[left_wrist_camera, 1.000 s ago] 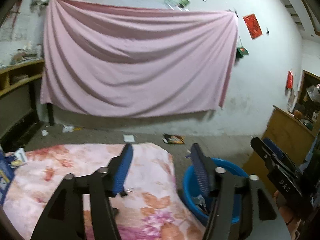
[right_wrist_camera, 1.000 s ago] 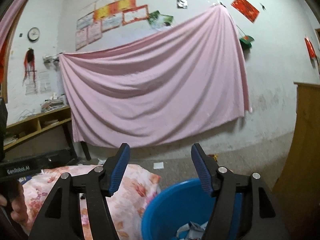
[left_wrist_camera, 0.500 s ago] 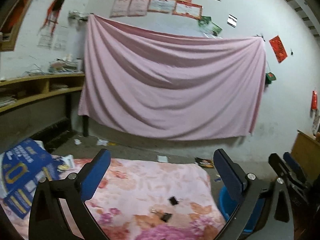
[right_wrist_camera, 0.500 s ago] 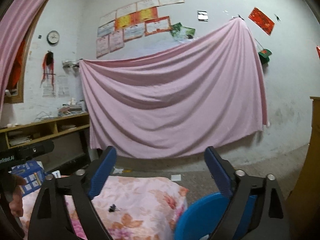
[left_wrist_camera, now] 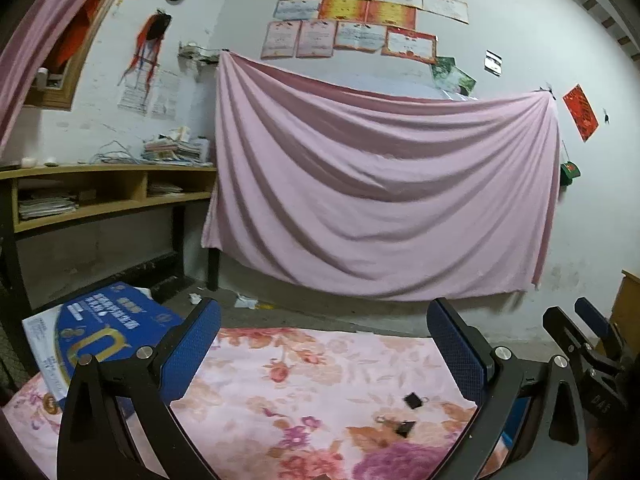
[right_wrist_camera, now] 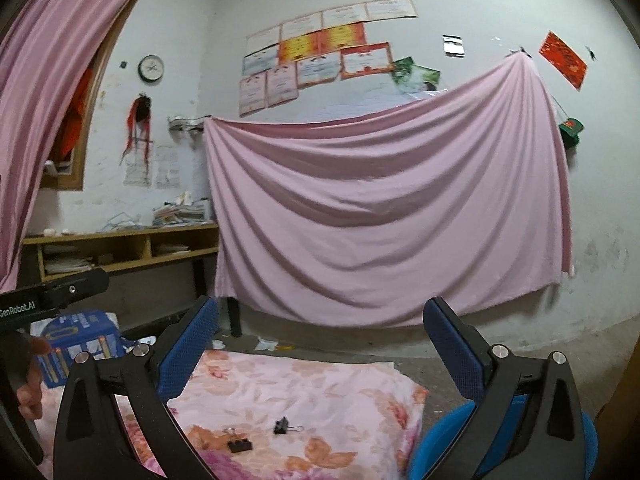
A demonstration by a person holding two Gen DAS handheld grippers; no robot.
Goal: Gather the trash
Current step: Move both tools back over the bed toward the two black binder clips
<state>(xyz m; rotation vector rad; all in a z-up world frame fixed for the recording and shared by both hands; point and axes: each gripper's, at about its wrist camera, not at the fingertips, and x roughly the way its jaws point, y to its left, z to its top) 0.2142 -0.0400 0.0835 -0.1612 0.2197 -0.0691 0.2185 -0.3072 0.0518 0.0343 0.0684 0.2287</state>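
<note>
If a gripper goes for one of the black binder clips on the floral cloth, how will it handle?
The clip looks small, rigid and probably light. Its wire handles may swing. Lying on the soft cloth, it could sink or skid under wide pads.

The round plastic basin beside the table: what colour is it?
Blue. The round plastic basin shows best in the right wrist view, at the lower right.

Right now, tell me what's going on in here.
A person holds a claw in each hand over a floral cloth. Both the left claw and the right claw are open and empty. Two binder clips lie loose on the cloth. A blue basin sits just off its right edge.
</note>
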